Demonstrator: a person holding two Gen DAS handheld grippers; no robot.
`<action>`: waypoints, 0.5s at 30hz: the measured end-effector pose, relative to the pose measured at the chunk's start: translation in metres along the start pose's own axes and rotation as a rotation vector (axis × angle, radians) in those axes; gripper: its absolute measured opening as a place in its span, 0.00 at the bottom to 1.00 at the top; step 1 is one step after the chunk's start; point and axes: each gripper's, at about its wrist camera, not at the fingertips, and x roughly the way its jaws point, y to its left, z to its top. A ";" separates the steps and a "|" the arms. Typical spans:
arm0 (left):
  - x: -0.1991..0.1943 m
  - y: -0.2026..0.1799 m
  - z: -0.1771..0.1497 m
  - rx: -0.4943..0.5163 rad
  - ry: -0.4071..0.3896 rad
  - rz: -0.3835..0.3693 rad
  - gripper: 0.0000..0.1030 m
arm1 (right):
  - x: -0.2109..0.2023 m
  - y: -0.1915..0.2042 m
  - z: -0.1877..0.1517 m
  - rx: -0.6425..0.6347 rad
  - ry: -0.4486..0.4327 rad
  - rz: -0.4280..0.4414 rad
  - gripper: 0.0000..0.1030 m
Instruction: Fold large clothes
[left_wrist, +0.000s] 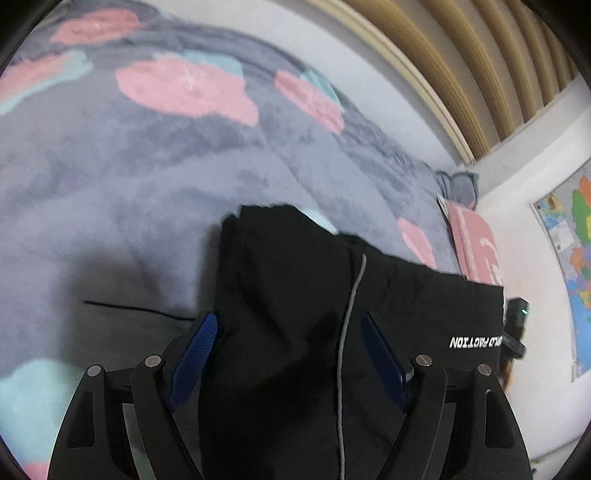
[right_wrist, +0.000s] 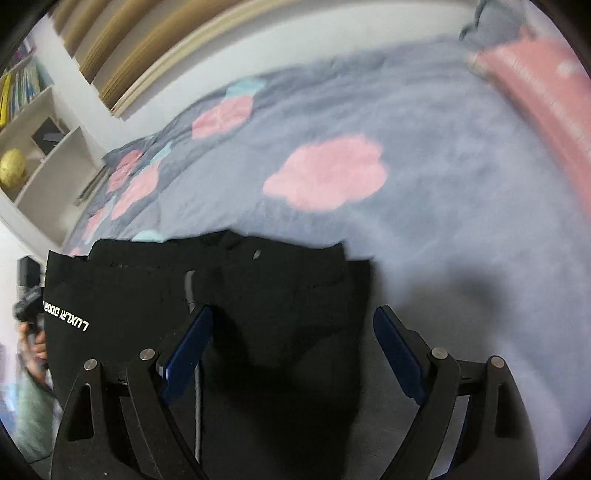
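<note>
While the black garment (left_wrist: 295, 295) lies bunched on the grey flowered blanket (left_wrist: 129, 177), both tools hover over it with jaws apart, the left gripper (left_wrist: 291, 354) and right gripper (right_wrist: 291, 347) gripping nothing. Folding looks midway; next comes pinching an edge. A pink pillow (left_wrist: 476, 240) sits close beside it, and the grey cord (left_wrist: 349, 314) could snag.

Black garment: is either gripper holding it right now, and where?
Neither. Both the left gripper and right gripper have open jaws over the black garment.

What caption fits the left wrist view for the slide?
Left gripper open above a folded black garment with a grey drawstring, lying on a grey floral blanket.
</note>
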 end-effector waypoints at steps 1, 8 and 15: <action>0.003 0.000 0.000 0.004 0.011 0.013 0.79 | 0.001 0.004 -0.002 -0.020 -0.007 -0.014 0.79; 0.013 0.004 -0.004 -0.034 0.024 0.025 0.78 | -0.013 0.032 -0.011 -0.162 -0.076 -0.156 0.33; -0.032 -0.025 -0.016 0.011 -0.123 0.124 0.09 | -0.067 0.064 -0.014 -0.232 -0.227 -0.262 0.17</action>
